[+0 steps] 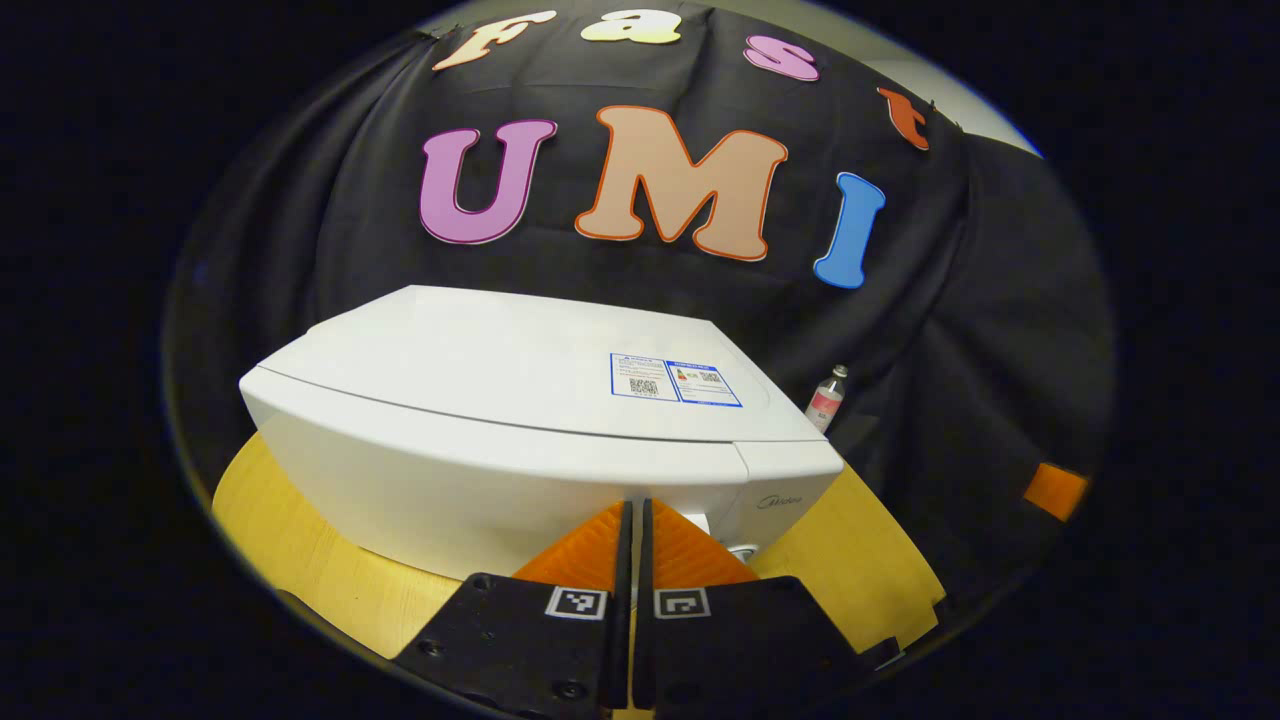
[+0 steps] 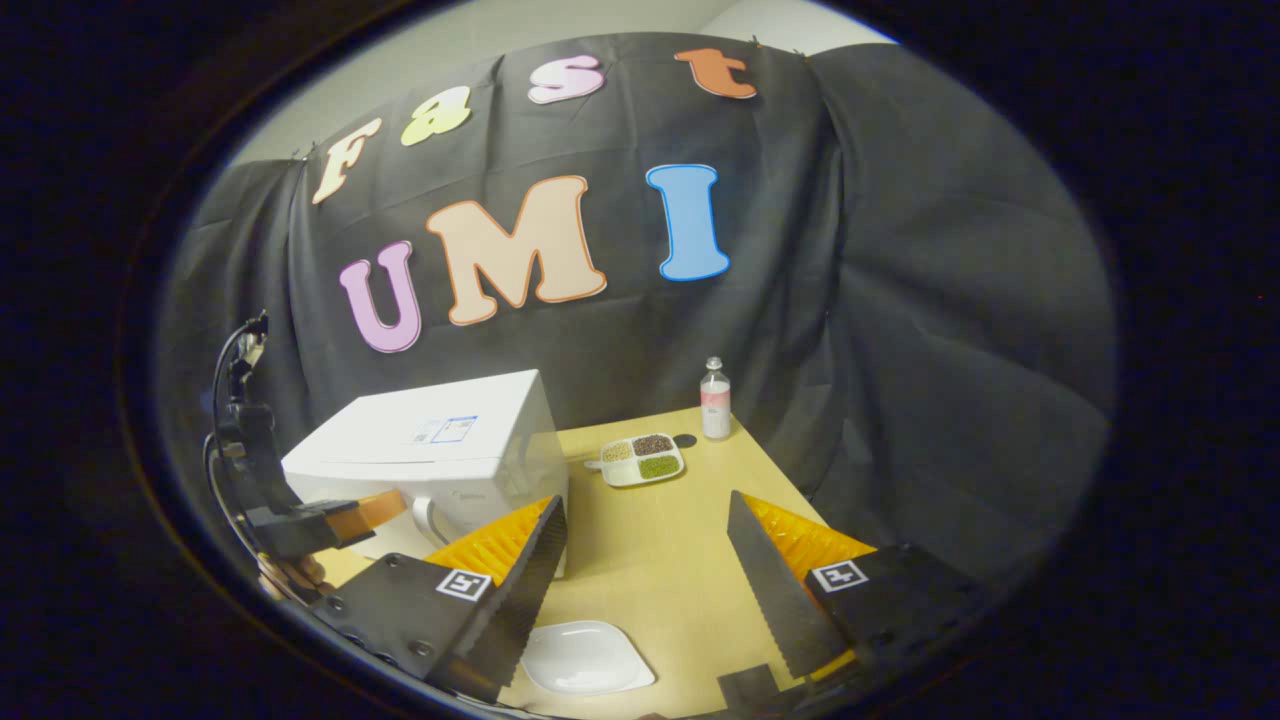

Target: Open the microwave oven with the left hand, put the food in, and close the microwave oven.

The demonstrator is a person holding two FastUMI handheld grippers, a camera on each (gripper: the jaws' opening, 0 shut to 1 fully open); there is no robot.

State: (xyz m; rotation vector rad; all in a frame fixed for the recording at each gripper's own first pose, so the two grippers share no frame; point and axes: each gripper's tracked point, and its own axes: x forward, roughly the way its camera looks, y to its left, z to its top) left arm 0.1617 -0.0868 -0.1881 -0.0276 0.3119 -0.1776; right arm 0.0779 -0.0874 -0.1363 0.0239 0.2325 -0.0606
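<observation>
The white microwave [image 1: 520,400] stands on the wooden table [image 1: 860,570] with its door closed. My left gripper [image 1: 632,515] is shut just in front of the microwave's upper front, with nothing seen between its fingers. In the right gripper view the microwave [image 2: 450,440] stands at the left, and the left gripper [image 2: 375,510], held by a hand, sits close beside the white door handle [image 2: 428,522]. The food, a white divided tray [image 2: 642,458] of grains, lies behind and to the right of the microwave. My right gripper [image 2: 648,545] stands open above the table, holding nothing.
A small bottle [image 2: 714,400] stands near the table's [image 2: 660,560] back edge, close to the food tray; it also peeks out beside the microwave as the bottle [image 1: 828,398]. A white square plate [image 2: 585,655] lies near the front edge under my right gripper. Black cloth walls surround the table.
</observation>
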